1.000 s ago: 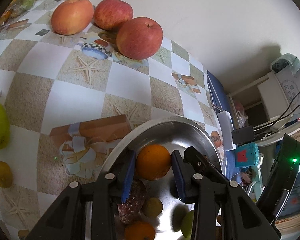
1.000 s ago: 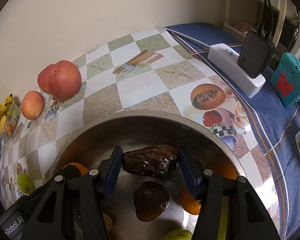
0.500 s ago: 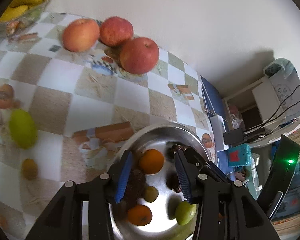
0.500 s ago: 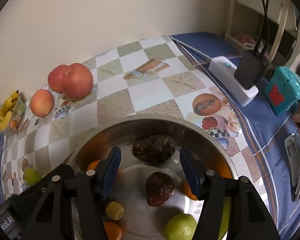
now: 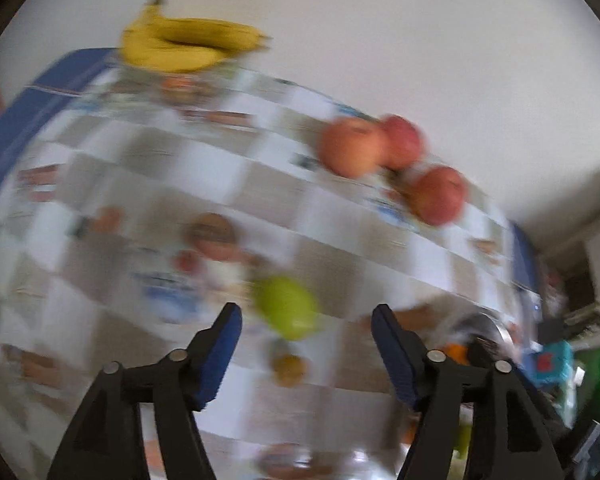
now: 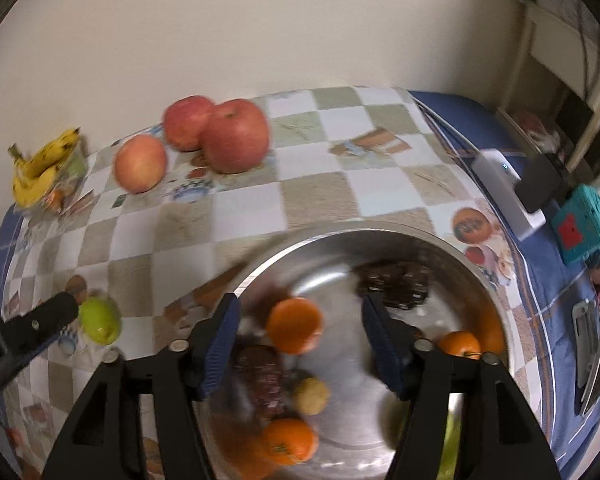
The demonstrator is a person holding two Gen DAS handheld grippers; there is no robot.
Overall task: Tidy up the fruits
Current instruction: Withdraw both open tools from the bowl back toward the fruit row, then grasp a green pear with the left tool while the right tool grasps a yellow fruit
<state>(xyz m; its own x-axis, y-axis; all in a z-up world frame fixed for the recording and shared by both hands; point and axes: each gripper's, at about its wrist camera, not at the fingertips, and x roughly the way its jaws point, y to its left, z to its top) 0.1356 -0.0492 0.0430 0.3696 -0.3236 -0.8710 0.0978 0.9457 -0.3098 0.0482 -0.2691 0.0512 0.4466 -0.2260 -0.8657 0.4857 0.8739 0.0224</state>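
Note:
The left wrist view is blurred by motion. My left gripper [image 5: 306,322] hangs over the checked tablecloth with its jaws opening, and nothing is held. A green fruit [image 5: 286,306] lies on the cloth beyond and between the fingertips, with a small brown fruit [image 5: 288,364] nearer. My right gripper [image 6: 300,320] is above the steel bowl [image 6: 340,234], jaws opening and empty. An orange [image 6: 296,324] sits in the bowl below them, among two dark brown fruits [image 6: 396,280], a small yellow fruit [image 6: 310,396] and more oranges [image 6: 288,440]. The green fruit [image 6: 100,320] shows left of the bowl.
Three apples [image 6: 236,136] stand near the wall, with bananas [image 6: 40,168] at the far left corner. A white power strip [image 6: 508,192] with a black adapter and a teal box [image 6: 584,224] lie on the blue cloth to the right. The bowl's rim [image 5: 488,324] is right of my left gripper.
My left gripper has let go of the orange in the bowl, swung left over the green fruit and widened. The right gripper has risen from the dark fruit, shifted left and widened.

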